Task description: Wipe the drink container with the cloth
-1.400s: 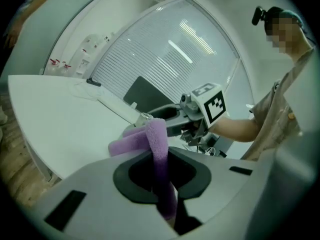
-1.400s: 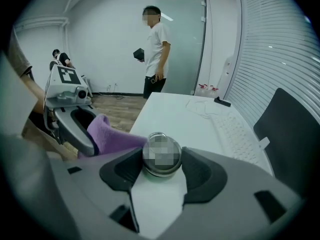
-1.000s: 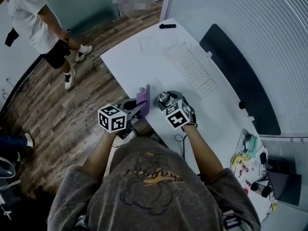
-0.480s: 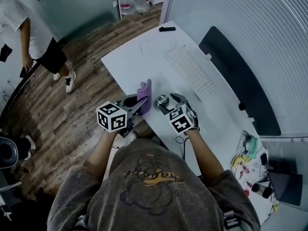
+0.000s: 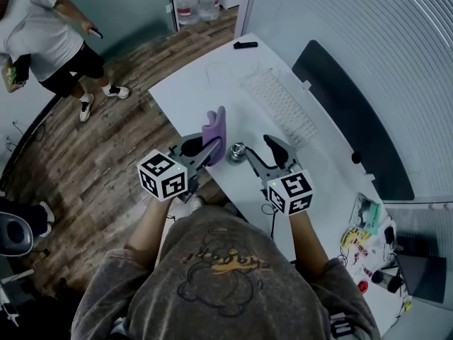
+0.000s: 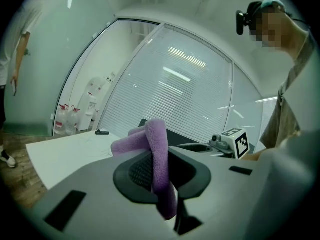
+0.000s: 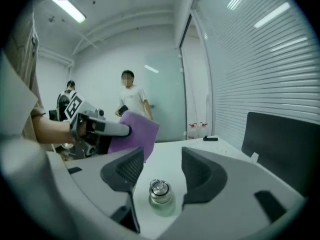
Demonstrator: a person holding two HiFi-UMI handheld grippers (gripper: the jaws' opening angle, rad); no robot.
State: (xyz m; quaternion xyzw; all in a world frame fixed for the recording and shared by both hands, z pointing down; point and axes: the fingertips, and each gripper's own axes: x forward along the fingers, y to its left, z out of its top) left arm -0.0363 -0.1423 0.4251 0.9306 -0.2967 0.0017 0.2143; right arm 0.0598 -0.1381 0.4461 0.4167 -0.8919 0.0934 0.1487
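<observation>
Head view: a person in a grey printed sweatshirt stands at a smooth white desk (image 5: 212,83) that carries a flat white keyboard (image 5: 279,101) and a dark, curved monitor (image 5: 350,115). The floor (image 5: 106,168) is wood plank. The left gripper (image 5: 205,151) holds a soft, fuzzy purple cloth (image 5: 214,127) upright. A small, rounded, pale translucent bottle (image 5: 238,151) with a shiny metal ring cap stands on the desk near its front edge, just beside the right gripper (image 5: 260,154).

Left gripper view: the ribbed dark jaws are clamped on the cloth, which folds over into a thick plush roll above them.

Right gripper view: the jaws stand apart and have just been closing. The bottle shows between them, and neither pad touches it. The cloth hangs at the left, with a bystander behind.
</observation>
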